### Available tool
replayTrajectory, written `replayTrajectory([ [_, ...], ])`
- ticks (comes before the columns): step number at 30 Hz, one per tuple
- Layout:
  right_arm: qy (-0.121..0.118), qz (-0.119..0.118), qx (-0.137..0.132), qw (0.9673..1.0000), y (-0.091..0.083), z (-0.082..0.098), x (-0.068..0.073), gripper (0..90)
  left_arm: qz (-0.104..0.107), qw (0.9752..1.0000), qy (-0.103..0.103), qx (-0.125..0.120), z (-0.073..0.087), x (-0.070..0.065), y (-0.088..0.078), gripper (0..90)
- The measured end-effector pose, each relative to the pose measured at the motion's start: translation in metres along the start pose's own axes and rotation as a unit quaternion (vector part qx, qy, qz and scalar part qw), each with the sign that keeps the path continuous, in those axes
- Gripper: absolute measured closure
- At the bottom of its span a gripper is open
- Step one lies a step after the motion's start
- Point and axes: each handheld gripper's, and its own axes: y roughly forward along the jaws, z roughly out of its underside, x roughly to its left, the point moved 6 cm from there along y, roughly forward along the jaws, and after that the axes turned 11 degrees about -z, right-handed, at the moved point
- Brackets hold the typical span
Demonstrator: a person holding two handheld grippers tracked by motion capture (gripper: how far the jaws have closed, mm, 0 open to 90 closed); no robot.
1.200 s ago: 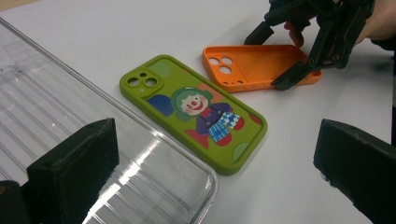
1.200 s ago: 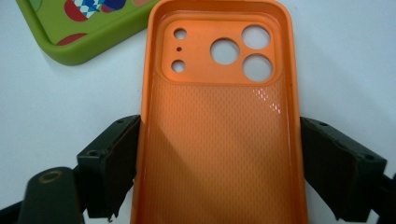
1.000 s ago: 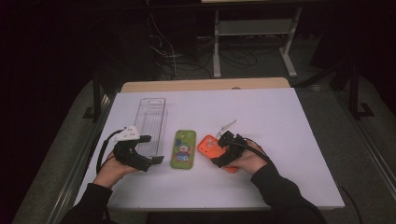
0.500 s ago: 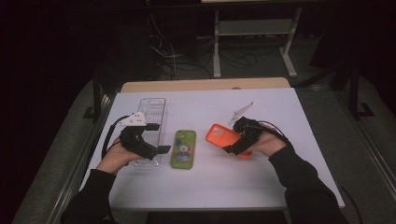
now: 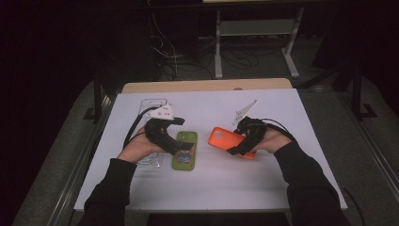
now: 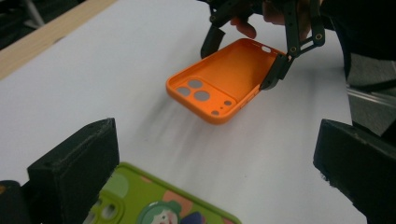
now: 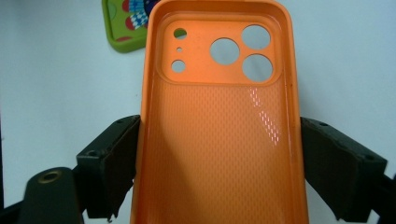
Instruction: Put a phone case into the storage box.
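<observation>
High view: orange phone case [image 5: 228, 140] clamped across its width in right gripper [image 5: 241, 141], lifted off table [image 5: 282, 188] since 1 s ago. Left gripper [image 5: 181, 147] moved over green case [image 5: 184, 150], jaws apart, empty. Pickup looks done.

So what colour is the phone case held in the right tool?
Orange phone case; clearest in the right gripper view.

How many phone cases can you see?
3: an orange case held off the table in the right gripper, a green case lying flat by the left gripper, and a clear case behind the left hand.
</observation>
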Motion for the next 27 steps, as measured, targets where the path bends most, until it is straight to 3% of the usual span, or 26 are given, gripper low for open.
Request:
replayTrajectory([
  [4, -0.006, -0.011, 0.009, 0.9999, 0.001, 0.002, 0.001, 15.0, 0.026, 0.9992, 0.023, 0.017, -0.003, -0.008, 0.013, 0.0],
  [12, -0.037, -0.032, 0.022, 0.9986, 0.004, 0.002, 0.008, 15.0, 0.069, 0.9960, 0.052, 0.024, -0.003, -0.024, 0.019, 0.0],
  [15, -0.054, -0.036, 0.027, 0.9975, 0.004, -0.001, 0.015, 15.0, 0.074, 0.9943, 0.068, 0.035, -0.003, -0.030, 0.019, 0.0],
  [17, -0.058, -0.038, 0.028, 0.9972, 0.005, -0.002, 0.016, 15.0, 0.077, 0.9942, 0.067, 0.033, -0.004, -0.033, 0.020, 0.0],
  [21, -0.082, -0.054, 0.041, 0.9944, 0.009, -0.006, 0.028, 14.9, 0.096, 0.9912, 0.084, 0.037, -0.005, -0.043, 0.021, 0.0],
  [27, -0.097, -0.063, 0.055, 0.9918, 0.016, -0.008, 0.037, 14.9, 0.107, 0.9877, 0.101, 0.051, -0.003, -0.049, 0.026, 0.0],
])
